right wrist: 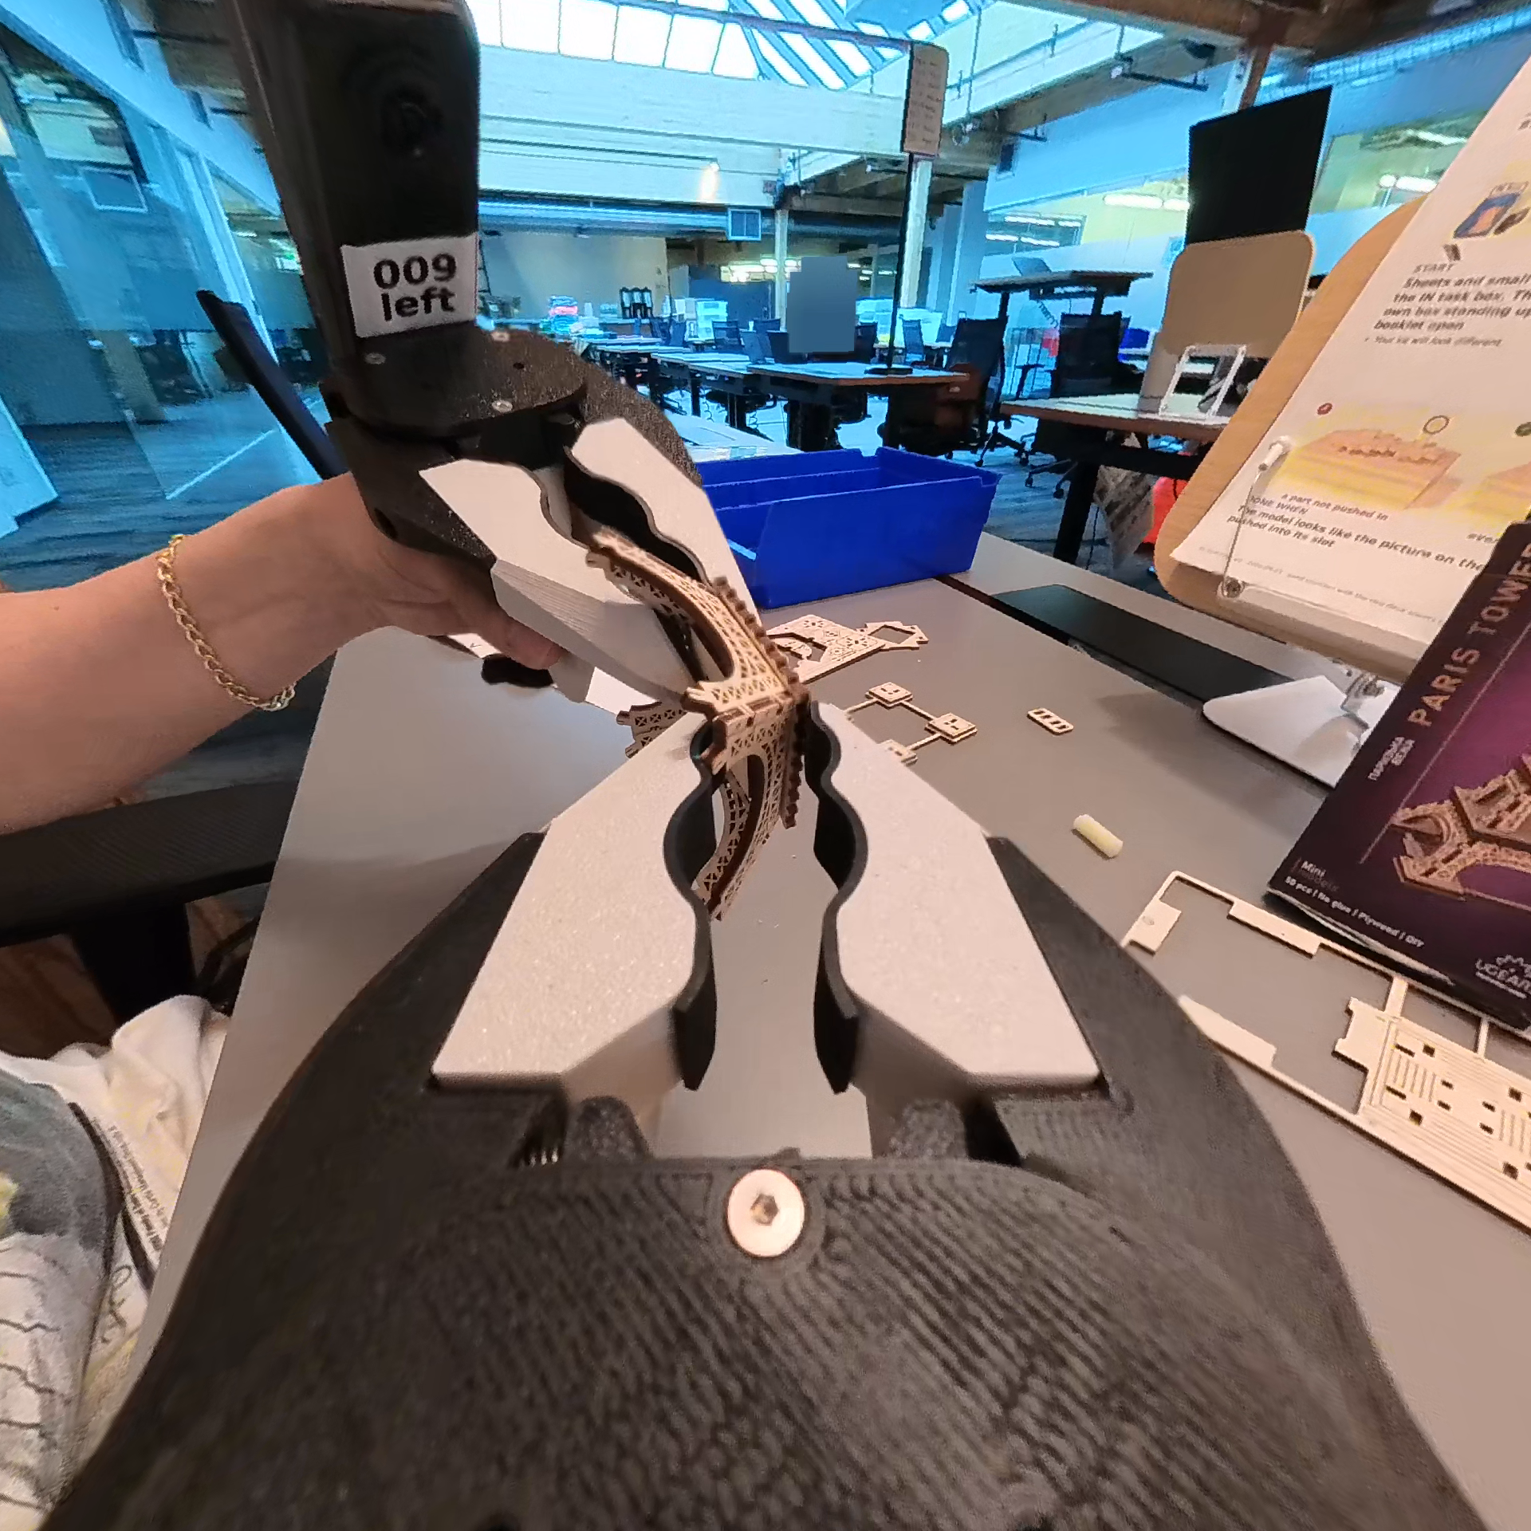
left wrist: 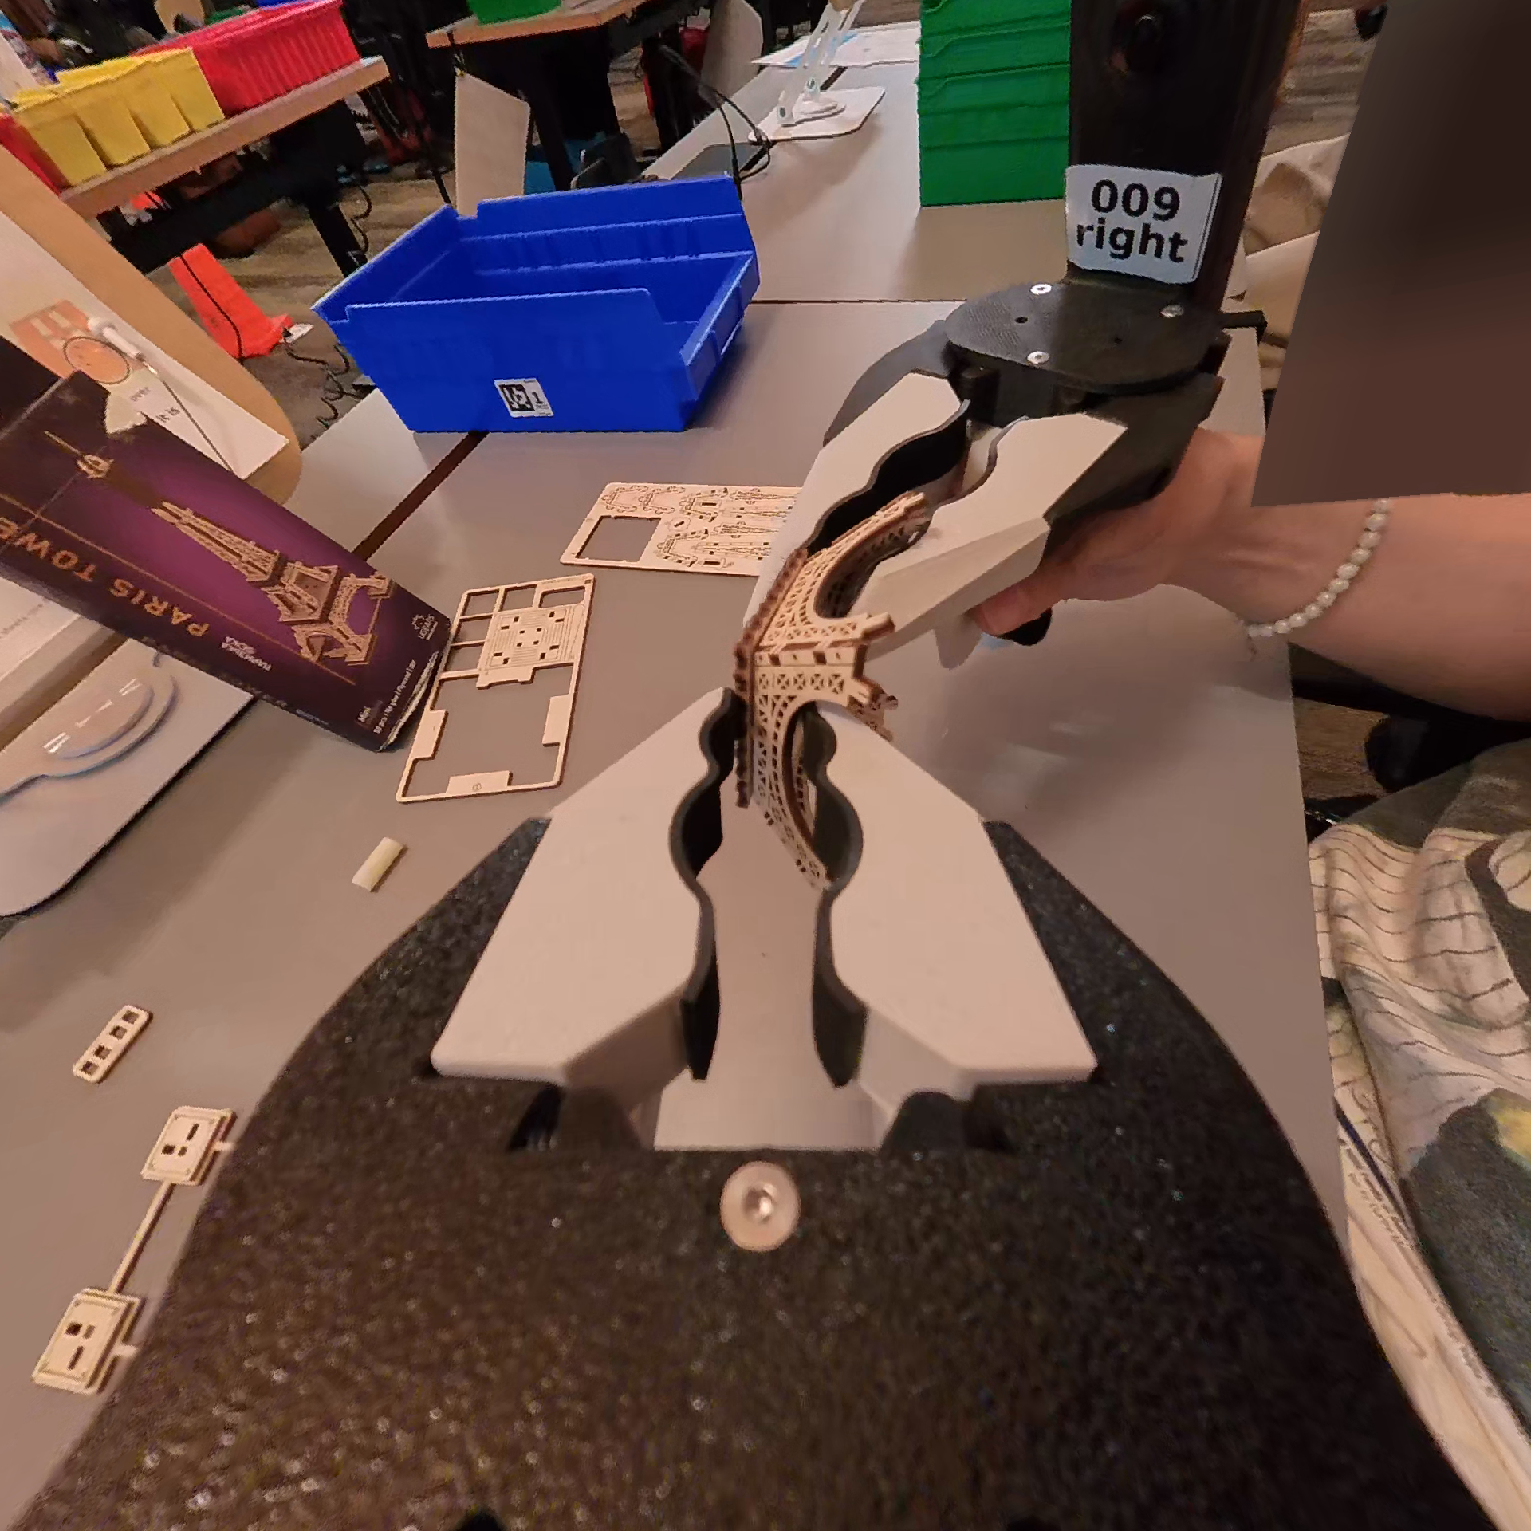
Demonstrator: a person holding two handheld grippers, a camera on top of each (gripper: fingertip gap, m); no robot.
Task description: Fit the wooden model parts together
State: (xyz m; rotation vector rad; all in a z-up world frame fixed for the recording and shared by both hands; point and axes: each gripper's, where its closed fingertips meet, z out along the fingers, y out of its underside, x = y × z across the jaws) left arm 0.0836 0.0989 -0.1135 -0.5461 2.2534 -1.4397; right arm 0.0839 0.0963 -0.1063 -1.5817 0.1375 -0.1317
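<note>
Open-plan office: desk rows (right wrist: pixel 828 377), office chairs (right wrist: pixel 969 348).

Left tongs (left wrist: pixel 775 729) and right tongs (right wrist: pixel 758 737) meet tip-to-tip, each clamped closed

A blue bin (left wrist: pixel 547 306) sits on the grey desk (left wrist: pixel 1077 787) at upper centre of the left wrist view. Yellow bins (left wrist: pixel 116 116) and red bins (left wrist: pixel 265 41) line a far table at upper left. A green crate stack (left wrist: pixel 990 99) stands at upper right.

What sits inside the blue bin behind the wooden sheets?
The blue bin shows only bare blue dividers and floor; its near corner is hidden by the front wall.
</note>
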